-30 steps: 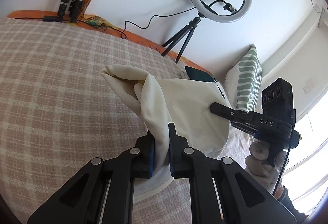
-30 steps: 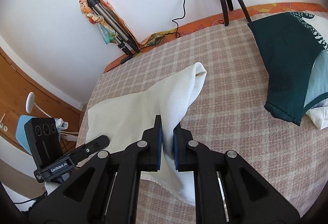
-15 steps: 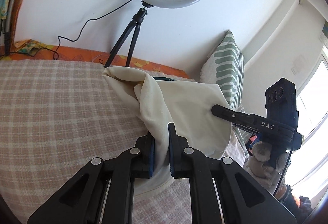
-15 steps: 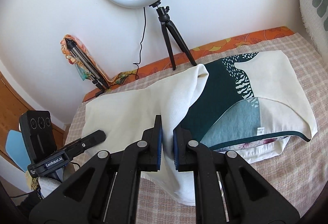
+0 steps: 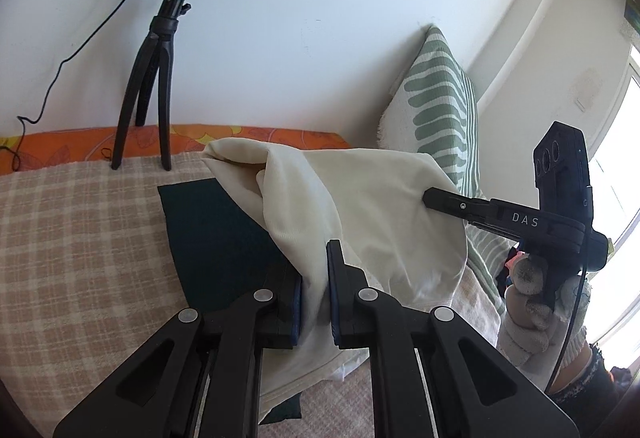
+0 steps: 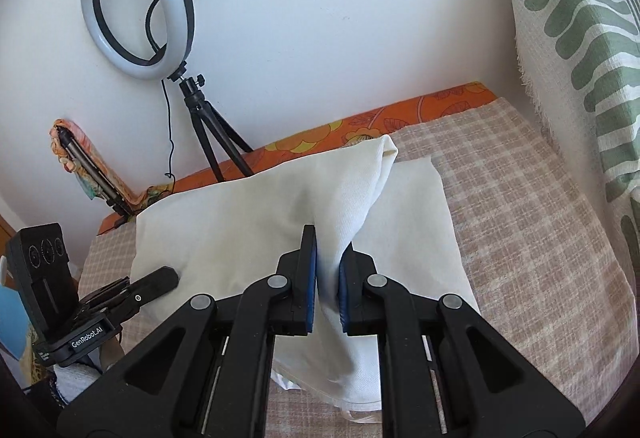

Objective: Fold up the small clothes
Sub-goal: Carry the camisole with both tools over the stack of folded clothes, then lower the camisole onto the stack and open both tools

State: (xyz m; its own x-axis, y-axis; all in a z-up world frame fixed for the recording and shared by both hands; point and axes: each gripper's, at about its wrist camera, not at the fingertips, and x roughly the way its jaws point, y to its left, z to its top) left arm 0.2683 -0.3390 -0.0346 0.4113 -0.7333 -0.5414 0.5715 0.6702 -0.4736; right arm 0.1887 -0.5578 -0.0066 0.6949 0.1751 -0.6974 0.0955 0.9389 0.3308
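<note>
A cream cloth (image 5: pixel 372 205) hangs stretched between my two grippers over the checked bed cover (image 5: pixel 72 238). My left gripper (image 5: pixel 314 274) is shut on one edge of the cloth. My right gripper (image 6: pixel 326 278) is shut on the other edge of the cloth (image 6: pixel 248 222). Below it in the left wrist view lies a dark green garment (image 5: pixel 216 238), partly covered by the cream cloth. In the right wrist view the cream cloth hides what lies under it. Each gripper shows in the other's view: the right one (image 5: pixel 436 197), the left one (image 6: pixel 164 278).
A ring light on a black tripod (image 6: pixel 200 109) stands at the wall behind the bed. A green-striped pillow (image 5: pixel 440 117) leans at the right end of the bed. A folded tripod wrapped in coloured cloth (image 6: pixel 84 165) lies at the far left.
Both grippers have carried the cream cloth to the right, toward the pillow, over the folded green-and-white garment, which it now mostly covers. Both grips are unchanged.
</note>
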